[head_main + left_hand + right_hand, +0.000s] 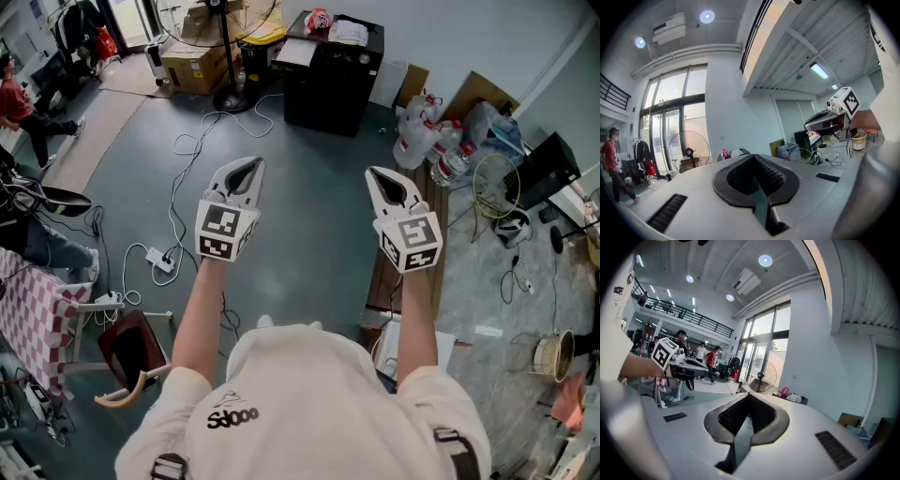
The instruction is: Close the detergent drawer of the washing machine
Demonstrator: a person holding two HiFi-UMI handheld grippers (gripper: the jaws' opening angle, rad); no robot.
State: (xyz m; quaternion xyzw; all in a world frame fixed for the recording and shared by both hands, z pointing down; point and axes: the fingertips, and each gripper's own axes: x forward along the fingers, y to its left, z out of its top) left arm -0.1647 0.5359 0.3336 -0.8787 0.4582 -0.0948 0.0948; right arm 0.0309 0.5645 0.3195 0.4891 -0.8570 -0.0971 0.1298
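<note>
No washing machine or detergent drawer shows in any view. In the head view my left gripper [246,170] and right gripper [382,178] are held out side by side at about chest height above the grey floor, pointing ahead. Both have their jaws together with nothing between them. The left gripper view looks along my left gripper [753,159] at a white wall and tall windows, with the right gripper [833,121] off to its right. In the right gripper view, beyond my right gripper [749,398], the left gripper [680,365] hangs at the left.
A black cabinet [333,70] stands ahead, with cardboard boxes [192,61] and a fan stand [230,94] to its left. Cables and a power strip [161,261] lie on the floor at left. Water bottles [422,141] and clutter fill the right. A person [19,103] sits far left.
</note>
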